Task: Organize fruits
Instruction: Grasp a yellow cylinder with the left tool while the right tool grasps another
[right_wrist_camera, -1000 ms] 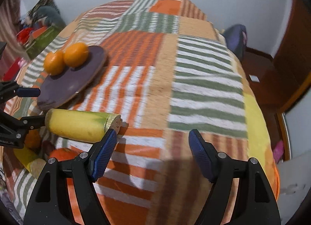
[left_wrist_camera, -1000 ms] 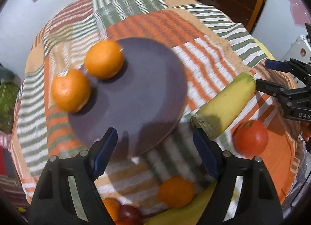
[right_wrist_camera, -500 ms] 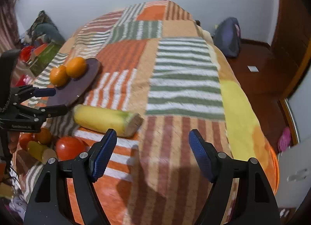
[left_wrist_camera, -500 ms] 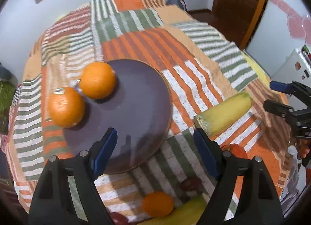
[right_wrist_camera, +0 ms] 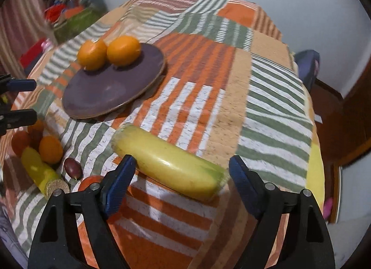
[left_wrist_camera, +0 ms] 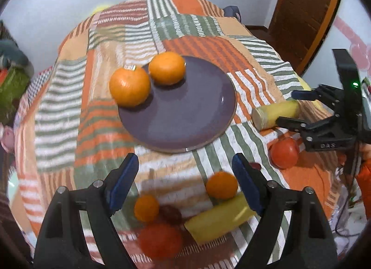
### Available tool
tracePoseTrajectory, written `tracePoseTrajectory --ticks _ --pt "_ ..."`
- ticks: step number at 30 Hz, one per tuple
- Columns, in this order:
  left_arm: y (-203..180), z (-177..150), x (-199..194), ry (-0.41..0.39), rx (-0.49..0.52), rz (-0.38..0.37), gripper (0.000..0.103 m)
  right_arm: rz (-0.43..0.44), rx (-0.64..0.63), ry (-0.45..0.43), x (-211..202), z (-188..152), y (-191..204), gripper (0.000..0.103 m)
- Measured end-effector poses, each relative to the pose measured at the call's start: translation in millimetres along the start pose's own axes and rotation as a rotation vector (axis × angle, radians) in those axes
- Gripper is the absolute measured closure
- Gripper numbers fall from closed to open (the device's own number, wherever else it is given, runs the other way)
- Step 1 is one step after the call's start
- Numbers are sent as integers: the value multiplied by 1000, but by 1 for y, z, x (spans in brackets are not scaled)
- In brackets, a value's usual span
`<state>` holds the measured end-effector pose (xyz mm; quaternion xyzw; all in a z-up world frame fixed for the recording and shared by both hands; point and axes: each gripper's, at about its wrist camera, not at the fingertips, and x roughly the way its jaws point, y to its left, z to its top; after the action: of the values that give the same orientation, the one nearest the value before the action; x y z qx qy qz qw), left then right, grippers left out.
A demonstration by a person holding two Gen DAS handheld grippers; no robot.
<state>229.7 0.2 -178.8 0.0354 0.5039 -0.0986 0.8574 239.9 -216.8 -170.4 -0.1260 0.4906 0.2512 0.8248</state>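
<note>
A purple plate [left_wrist_camera: 185, 115] holds two oranges [left_wrist_camera: 129, 86] [left_wrist_camera: 167, 68] at its far left; it also shows in the right wrist view [right_wrist_camera: 111, 88]. A long yellow fruit [right_wrist_camera: 169, 163] lies on the cloth between the open fingers of my right gripper [right_wrist_camera: 179, 179], which also shows in the left wrist view [left_wrist_camera: 287, 107]. My left gripper [left_wrist_camera: 185, 182] is open and empty above a cluster: two small oranges [left_wrist_camera: 221, 185] [left_wrist_camera: 146, 207], a yellow fruit [left_wrist_camera: 220, 220], a red tomato [left_wrist_camera: 160, 241] and a dark fruit [left_wrist_camera: 171, 214].
Another red tomato [left_wrist_camera: 284, 154] lies right of the plate, under the right gripper's body. The round table has a striped patchwork cloth [right_wrist_camera: 231, 78]. A wooden door [left_wrist_camera: 306, 9] stands at the far right. Clutter lies on the floor at the left [right_wrist_camera: 69, 16].
My left gripper has pulled back from the plate, so the near fruit cluster now lies under it. My right gripper has moved in over the long yellow fruit, fingers either side.
</note>
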Motion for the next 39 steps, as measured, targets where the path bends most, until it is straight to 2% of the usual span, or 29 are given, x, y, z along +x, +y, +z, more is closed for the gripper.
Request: tracePoseTrajectory --ticks 3,7,12,17,21,23,25,31,39 --pt "2 -10 -1 12 -30 -31 19 20 -58 32 8 6 6 21" --pt "-8 -20 0 22 -20 -53 19 17 -104 71 21 12 13 22" --pt "-24 -33 4 50 10 -97 18 20 -27 47 25 15 5 32" --pt "-34 -43 12 86 57 -111 18 -16 12 24 13 7 -3 54" --pt "-39 -49 19 110 74 -132 17 -26 60 19 2 -7 -12 59" --pt "-40 -50 25 126 80 -136 13 -35 77 15 -5 -17 -13 63" --pt "-43 -51 31 135 103 -133 10 -37 100 12 -13 -27 -13 64" --pt "-54 -47 45 160 153 -149 10 -38 168 8 -30 -53 -14 64" --pt "-53 -37 50 156 92 -185 31 -26 241 5 -46 -84 -2 66"
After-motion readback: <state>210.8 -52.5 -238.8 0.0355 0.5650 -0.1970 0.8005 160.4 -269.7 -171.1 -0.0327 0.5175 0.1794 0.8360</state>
